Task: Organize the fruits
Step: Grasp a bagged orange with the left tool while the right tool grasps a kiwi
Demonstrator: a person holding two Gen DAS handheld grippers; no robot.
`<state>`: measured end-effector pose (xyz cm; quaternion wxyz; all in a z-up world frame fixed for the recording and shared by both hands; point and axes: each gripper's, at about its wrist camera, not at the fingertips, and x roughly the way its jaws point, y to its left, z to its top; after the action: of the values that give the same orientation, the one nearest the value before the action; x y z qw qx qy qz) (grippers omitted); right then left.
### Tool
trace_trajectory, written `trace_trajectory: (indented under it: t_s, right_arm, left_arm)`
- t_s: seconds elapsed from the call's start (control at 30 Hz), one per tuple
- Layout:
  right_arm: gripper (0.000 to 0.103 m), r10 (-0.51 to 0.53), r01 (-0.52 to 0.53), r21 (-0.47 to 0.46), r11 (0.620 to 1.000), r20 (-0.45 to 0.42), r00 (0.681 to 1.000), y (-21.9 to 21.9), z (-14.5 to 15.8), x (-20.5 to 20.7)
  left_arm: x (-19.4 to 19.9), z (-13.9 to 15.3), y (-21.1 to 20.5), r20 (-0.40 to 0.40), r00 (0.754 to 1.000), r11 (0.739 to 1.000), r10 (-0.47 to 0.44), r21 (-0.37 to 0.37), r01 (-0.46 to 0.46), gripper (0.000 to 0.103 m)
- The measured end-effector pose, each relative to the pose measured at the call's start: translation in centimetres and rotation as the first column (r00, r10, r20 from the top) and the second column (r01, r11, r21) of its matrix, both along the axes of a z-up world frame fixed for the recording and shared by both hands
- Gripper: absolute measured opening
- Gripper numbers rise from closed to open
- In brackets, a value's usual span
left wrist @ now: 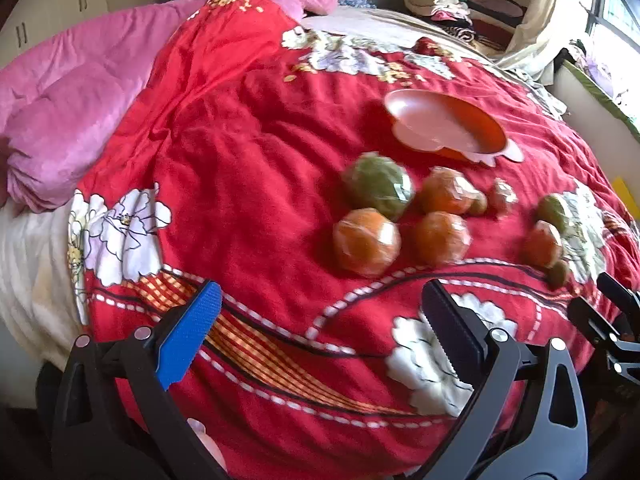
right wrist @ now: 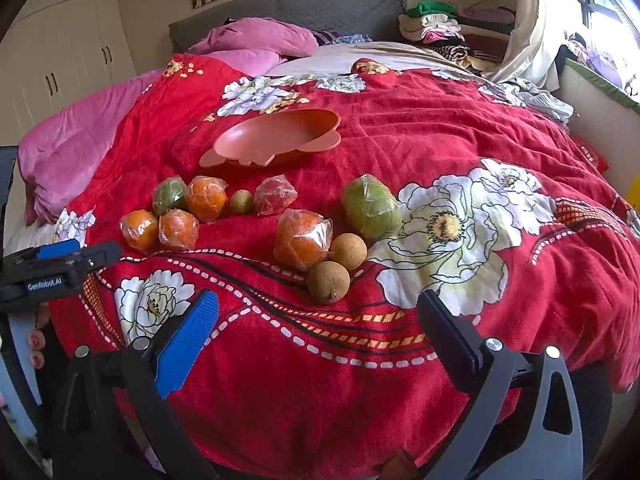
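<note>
Several plastic-wrapped fruits lie on a red flowered blanket [right wrist: 400,128]. In the right wrist view an orange [right wrist: 302,238], a green fruit [right wrist: 370,206] and two brown round fruits [right wrist: 329,281] lie just ahead of my open, empty right gripper [right wrist: 318,312]. A second cluster with oranges [right wrist: 178,229] lies to the left. An empty orange-pink bowl [right wrist: 276,138] sits behind them. In the left wrist view my left gripper [left wrist: 320,302] is open and empty, short of an orange [left wrist: 366,240] and a green fruit [left wrist: 378,186]; the bowl [left wrist: 444,124] is beyond.
Pink quilts [left wrist: 80,112] lie along the bed's left side. Folded clothes [right wrist: 440,24] are stacked at the headboard's right. The right gripper shows at the left wrist view's right edge [left wrist: 612,320]; the left gripper shows at the right wrist view's left edge [right wrist: 60,264].
</note>
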<state>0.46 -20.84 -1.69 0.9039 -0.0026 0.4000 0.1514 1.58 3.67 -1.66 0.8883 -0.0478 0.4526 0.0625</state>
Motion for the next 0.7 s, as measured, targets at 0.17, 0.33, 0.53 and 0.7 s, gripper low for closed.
trace_trajectory:
  t_s: [0.17,0.33,0.53,0.7]
  right_arm:
    - [0.099,0.000,0.000,0.003,1.000,-0.017,1.000,-0.2,-0.3,0.9]
    - [0.099,-0.010,0.010,-0.002,1.000,-0.017,1.000,-0.3,-0.4,1.6]
    - [0.098,-0.022,0.023,0.006,1.000,-0.034,0.999,-0.9,-0.8,2.2]
    - [0.061,0.003,-0.002,0.007,1.000,-0.059,0.998,-0.5,-1.3,2.6]
  left_arm:
    - [1.4,-0.4,1.0,-0.016,0.999,0.999,-0.028,0.015,0.029,0.094]
    - [2.5,-0.2,0.4,-0.001,0.996,0.995,-0.089,0.054,0.089,0.089]
    - [3.7,-0.7,-0.7,-0.014,0.987,0.986,-0.159,0.040,0.159,0.070]
    - [4.1,-0.9,-0.9,-0.019,0.983,0.983,-0.184,0.015,0.184,0.054]
